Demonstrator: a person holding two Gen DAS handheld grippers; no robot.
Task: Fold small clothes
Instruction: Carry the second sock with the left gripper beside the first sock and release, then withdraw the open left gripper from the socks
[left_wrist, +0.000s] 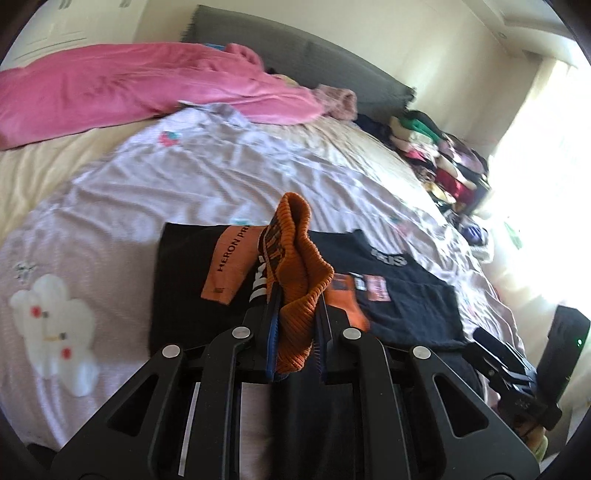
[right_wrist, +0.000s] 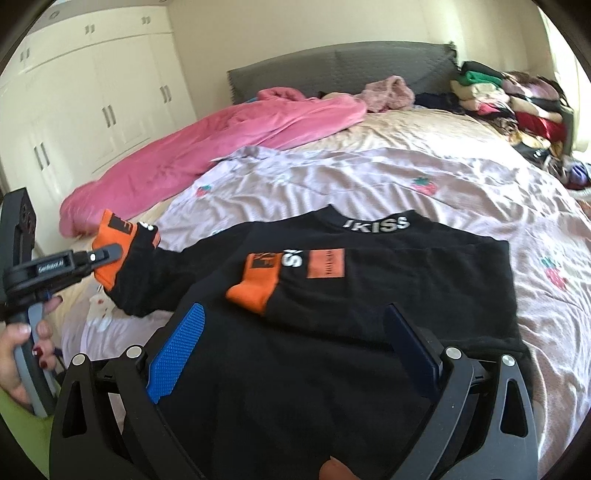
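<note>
Now the left gripper (left_wrist: 295, 314) is clamped on the orange cuff (left_wrist: 299, 266) at frame centre, lifting that sleeve off the black sweatshirt (right_wrist: 369, 295) spread mid-frame on the bed (right_wrist: 369, 177). Right gripper (right_wrist: 295, 354) hovers spread wide, empty. Soft, limp knit; the ribbed cuff looks the best hold.

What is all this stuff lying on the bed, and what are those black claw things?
Sweater: one, black with orange cuffs, spread flat on the bed, near edge.
Cuff: one, orange, pinched and lifted off the bed.
Sheet: one, lilac with strawberries, under the sweater.
Blanket: one, pink, bunched toward the headboard.
Clothes pile: one, mixed colours, far right corner.
Wardrobe: one, cream, left wall.
Left gripper: black, shut on the cuff.
Right gripper: black, blue pads, open over the sweater.
</note>
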